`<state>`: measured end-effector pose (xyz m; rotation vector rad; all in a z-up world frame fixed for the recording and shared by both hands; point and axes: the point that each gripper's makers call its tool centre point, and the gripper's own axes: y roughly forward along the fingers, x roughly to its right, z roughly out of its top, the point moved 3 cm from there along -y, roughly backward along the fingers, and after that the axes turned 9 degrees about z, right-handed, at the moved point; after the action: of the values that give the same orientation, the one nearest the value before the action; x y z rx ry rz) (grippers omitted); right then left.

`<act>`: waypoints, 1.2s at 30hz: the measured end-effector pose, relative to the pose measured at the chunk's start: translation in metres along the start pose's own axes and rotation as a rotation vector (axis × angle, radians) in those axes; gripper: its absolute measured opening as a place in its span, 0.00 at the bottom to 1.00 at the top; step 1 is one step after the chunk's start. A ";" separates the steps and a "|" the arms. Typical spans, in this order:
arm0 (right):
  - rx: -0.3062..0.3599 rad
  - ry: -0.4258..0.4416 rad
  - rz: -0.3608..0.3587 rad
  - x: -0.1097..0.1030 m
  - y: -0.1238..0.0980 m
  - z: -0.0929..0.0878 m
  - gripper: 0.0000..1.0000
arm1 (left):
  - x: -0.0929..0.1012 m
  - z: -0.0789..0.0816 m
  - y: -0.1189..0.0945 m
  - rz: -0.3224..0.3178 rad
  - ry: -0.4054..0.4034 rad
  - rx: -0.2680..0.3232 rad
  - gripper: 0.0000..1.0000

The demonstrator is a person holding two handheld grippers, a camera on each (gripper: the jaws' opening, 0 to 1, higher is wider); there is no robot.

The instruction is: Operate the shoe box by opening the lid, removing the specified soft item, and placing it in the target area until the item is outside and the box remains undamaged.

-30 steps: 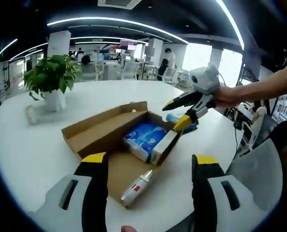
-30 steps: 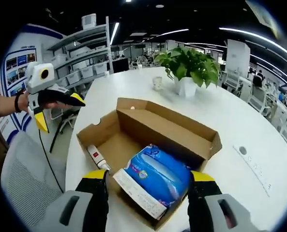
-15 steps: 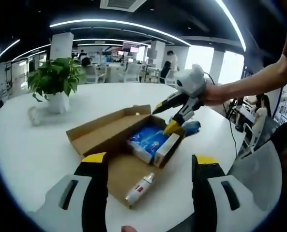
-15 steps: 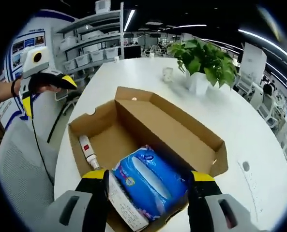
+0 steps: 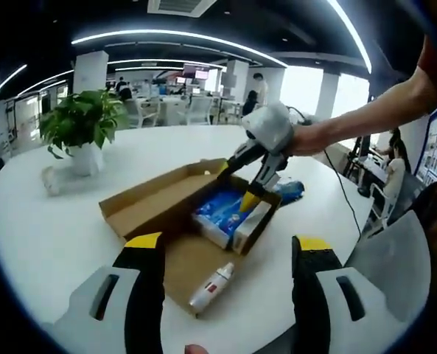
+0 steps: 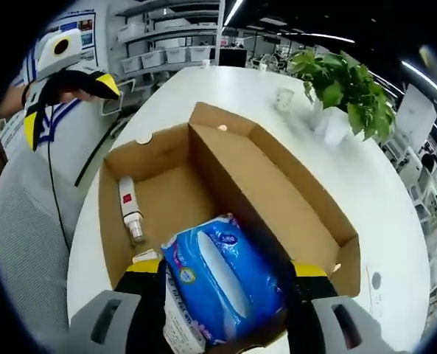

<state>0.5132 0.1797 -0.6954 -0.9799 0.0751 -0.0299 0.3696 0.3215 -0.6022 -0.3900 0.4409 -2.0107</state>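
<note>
In the left gripper view, the left gripper [image 5: 225, 254] is being held low over the white table [image 5: 41, 228], its 2 yellow-tipped jaws spread wide with nothing between them. Beyond them the open cardboard box [image 5: 148, 203] is lying on the table, its lid folded flat toward the camera. A small white bottle [image 5: 211, 286] is resting on that flap. The blue soft pack [image 5: 219, 209] is sitting inside the box, beside a white carton [image 5: 251, 225] standing at the near right wall. The right gripper [image 5: 242, 181] is being reached in from the right by a hand [image 5: 306, 139], its jaws parted and tipped down over the pack; contact cannot be told. A potted plant [image 5: 82, 122] is standing at the far left of the table, well apart from the box.

In the right gripper view, the right gripper [image 6: 224, 284] is being held over the box [image 6: 277, 199], and the blue pack [image 6: 222, 284] is lying between its 2 wide jaws; whether they are touching it cannot be told. The bottle [image 6: 128, 217] is lying on the flap at the left. The left gripper [image 6: 60, 85] is being held off the table's edge at the upper left, jaws apart. The plant [image 6: 343, 92] is standing near the far edge.
</note>
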 end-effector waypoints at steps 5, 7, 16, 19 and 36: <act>-0.052 -0.052 0.036 -0.001 0.012 -0.003 0.64 | 0.000 -0.003 0.001 -0.002 0.003 -0.007 0.70; -0.086 -0.094 0.050 -0.002 0.016 -0.004 0.63 | 0.000 -0.004 0.001 -0.004 0.004 -0.010 0.69; -0.183 -0.201 0.095 -0.007 0.030 -0.010 0.61 | 0.004 -0.010 0.003 -0.014 0.001 -0.024 0.69; -0.216 -0.243 0.091 -0.011 0.034 -0.013 0.60 | 0.004 -0.011 0.004 -0.018 0.000 -0.030 0.69; -0.285 -0.284 0.142 -0.005 0.064 -0.029 0.59 | 0.004 -0.013 0.009 -0.031 0.002 -0.050 0.69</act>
<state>0.5051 0.1920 -0.7641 -1.2517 -0.1156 0.2556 0.3690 0.3154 -0.6178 -0.4276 0.4899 -2.0339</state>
